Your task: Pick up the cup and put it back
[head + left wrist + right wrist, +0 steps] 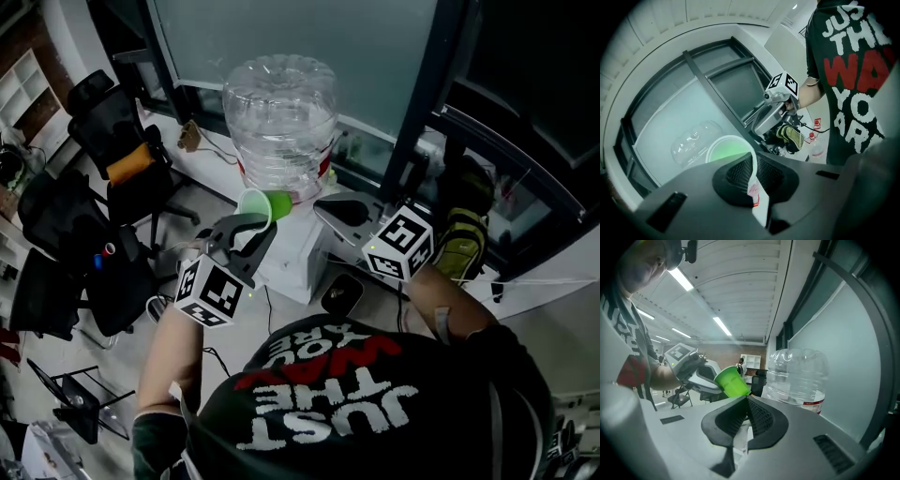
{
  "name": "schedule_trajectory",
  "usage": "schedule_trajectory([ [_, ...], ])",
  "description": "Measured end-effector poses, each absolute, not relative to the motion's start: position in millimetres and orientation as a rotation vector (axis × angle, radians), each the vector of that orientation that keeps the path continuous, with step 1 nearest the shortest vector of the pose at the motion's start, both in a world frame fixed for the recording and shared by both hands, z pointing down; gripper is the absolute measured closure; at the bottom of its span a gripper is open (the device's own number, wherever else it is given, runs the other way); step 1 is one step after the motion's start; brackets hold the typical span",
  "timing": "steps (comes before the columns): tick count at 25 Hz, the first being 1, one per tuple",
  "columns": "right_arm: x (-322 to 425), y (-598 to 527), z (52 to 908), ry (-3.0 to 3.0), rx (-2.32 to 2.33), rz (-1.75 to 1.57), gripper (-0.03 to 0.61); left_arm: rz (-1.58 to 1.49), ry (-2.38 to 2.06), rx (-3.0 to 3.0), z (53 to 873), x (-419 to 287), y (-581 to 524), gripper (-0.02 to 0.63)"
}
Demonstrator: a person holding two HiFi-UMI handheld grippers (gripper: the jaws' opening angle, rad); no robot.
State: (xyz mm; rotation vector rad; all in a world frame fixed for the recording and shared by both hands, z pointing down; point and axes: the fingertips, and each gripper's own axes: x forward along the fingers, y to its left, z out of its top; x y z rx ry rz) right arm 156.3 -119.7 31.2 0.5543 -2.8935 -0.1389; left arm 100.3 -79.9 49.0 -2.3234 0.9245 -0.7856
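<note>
Your left hand-held gripper [255, 225] pinches the green cup [265, 203] by its rim. The cup is tilted, up in the air, just in front of the clear water bottle [281, 122]. Your right hand-held gripper [342, 211] sits near the cup, not touching. Left gripper view: jaws clamped on the cup wall. Right gripper view: jaws closed together, nothing between them, cup beyond the tips.

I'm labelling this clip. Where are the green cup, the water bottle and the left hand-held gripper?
green cup [277, 202]: head view, side wall.
water bottle [281, 122]: head view, middle of clear body.
left hand-held gripper [261, 225]: head view, between its jaw tips.
</note>
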Motion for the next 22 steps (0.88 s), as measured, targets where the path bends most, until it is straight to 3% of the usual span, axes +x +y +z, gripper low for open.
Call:
schedule_trajectory([
  [11,96,-116,123,-2.822,0.429,-0.03,0.545,-0.895,0.905,-2.567,197,63,-89,0.6],
  [22,8,-77,372,-2.826,0.112,0.009,0.545,-0.929,0.761,-2.683,455,36,-93,0.6],
])
